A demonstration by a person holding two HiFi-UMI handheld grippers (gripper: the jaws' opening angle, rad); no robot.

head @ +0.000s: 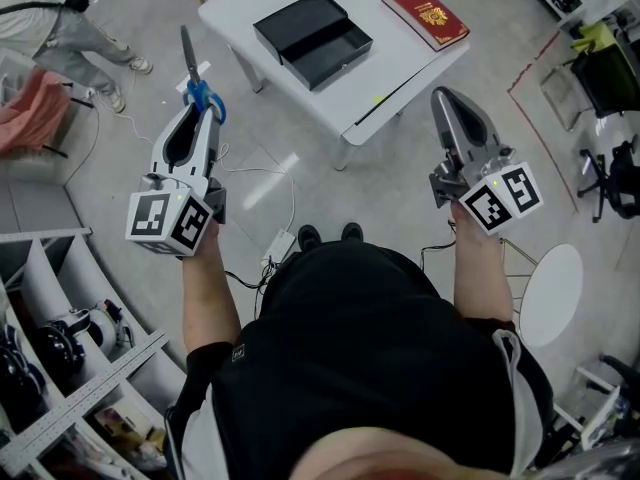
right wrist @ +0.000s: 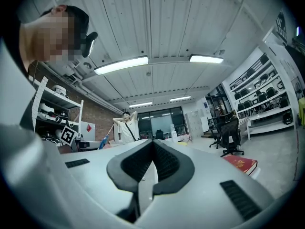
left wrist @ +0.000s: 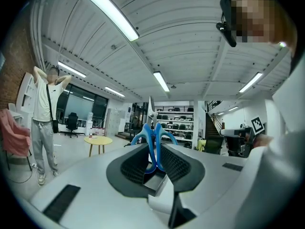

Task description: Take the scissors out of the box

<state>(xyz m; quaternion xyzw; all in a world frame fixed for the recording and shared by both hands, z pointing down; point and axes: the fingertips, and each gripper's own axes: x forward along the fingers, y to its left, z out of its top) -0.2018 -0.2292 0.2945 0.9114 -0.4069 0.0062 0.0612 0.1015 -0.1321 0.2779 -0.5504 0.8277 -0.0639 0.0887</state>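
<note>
The scissors (head: pixel 204 96) are out of the box (head: pixel 298 20) (job essentially done), pinched in the left hand-held gripper (head: pixel 194 118); the right hand-held gripper (head: pixel 445 98) is pressed together.

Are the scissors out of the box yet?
Out: the left tool grips the scissors by their blue handles, well away from the black box.

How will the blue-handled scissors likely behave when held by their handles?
Probably stiff: the scissors jut straight beyond the left gripper. Gripped only at the smooth blue handles, they may pivot or slip. Likely light, being slim.
</note>
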